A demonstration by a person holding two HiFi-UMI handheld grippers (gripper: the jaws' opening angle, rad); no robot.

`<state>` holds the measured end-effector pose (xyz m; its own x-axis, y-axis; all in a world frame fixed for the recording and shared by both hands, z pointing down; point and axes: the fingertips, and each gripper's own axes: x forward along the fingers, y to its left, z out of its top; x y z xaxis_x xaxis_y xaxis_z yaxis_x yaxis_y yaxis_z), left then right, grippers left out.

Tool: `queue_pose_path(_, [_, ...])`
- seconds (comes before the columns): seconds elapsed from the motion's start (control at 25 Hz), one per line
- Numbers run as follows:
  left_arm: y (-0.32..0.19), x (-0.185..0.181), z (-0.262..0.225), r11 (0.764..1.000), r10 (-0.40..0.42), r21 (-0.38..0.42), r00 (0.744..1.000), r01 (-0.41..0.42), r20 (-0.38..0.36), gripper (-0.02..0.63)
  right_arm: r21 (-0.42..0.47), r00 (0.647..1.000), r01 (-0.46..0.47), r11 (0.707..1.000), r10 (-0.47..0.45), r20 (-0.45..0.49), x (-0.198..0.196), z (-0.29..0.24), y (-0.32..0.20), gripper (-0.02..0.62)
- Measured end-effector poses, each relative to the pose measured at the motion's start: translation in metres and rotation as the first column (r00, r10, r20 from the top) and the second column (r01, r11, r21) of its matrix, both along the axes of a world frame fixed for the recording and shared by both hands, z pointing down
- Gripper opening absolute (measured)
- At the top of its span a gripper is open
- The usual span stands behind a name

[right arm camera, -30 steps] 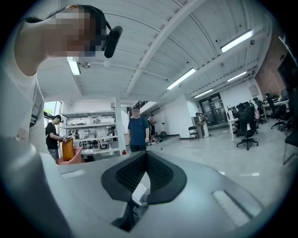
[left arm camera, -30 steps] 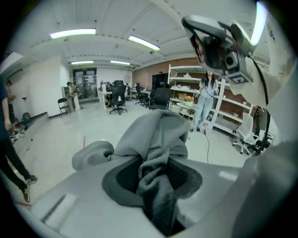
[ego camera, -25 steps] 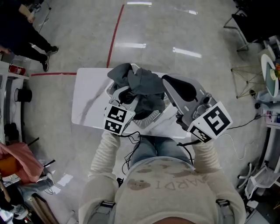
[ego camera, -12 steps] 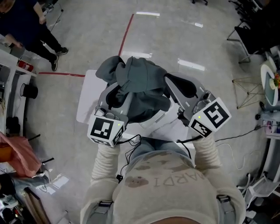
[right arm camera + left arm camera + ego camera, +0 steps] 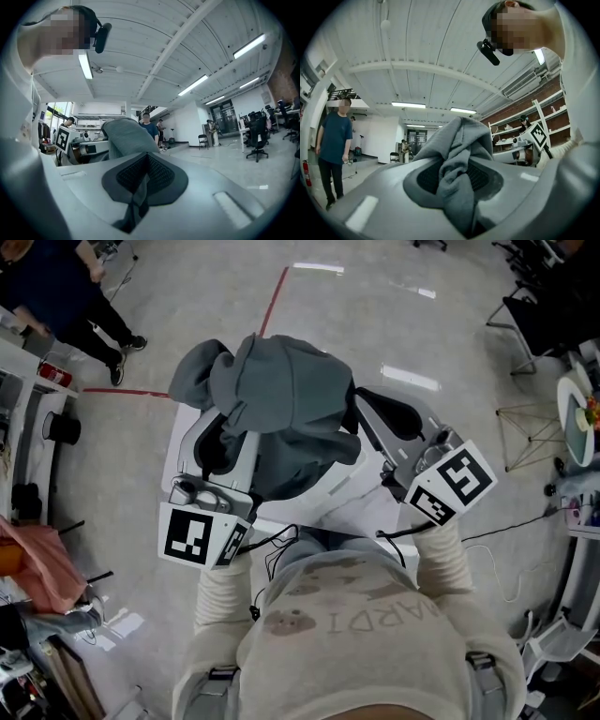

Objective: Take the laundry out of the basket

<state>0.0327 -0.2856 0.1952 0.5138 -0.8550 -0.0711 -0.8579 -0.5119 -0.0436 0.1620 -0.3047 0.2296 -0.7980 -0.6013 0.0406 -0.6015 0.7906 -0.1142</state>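
Slate-grey garment (image 5: pixel 281 399), black-and-white square markers on left cube (image 5: pixel 199 538) and right cube (image 5: pixel 453 486), white table (image 5: pixel 349 510), red floor line (image 5: pixel 272 304)

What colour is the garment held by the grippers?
Grey garment; head view shows it best.

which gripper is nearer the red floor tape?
Left. The left gripper, shut on the grey garment, is at the table edge toward the red tape; the right gripper sits across the garment, farther away.

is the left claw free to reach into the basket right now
Probably not: the left claw is shut on the grey garment, which hangs over the basket and covers most of it.
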Motion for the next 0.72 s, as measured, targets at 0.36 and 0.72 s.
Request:
queue_pose_path(0.36, [0.003, 0.001, -0.017, 0.999, -0.001, 0.046, 0.999, 0.003, -0.045, 0.109, 0.008, 1.0, 0.01, 1.0, -0.01, 0.017, -0.005, -0.007, -0.003, 0.028])
queue_pose_path(0.72, [0.005, 0.002, -0.024, 0.998, 0.002, 0.068, 0.999, 0.001, -0.049, 0.109, 0.019, 1.0, -0.004, 1.0, 0.003, 0.029, -0.004, -0.01, -0.004, 0.028])
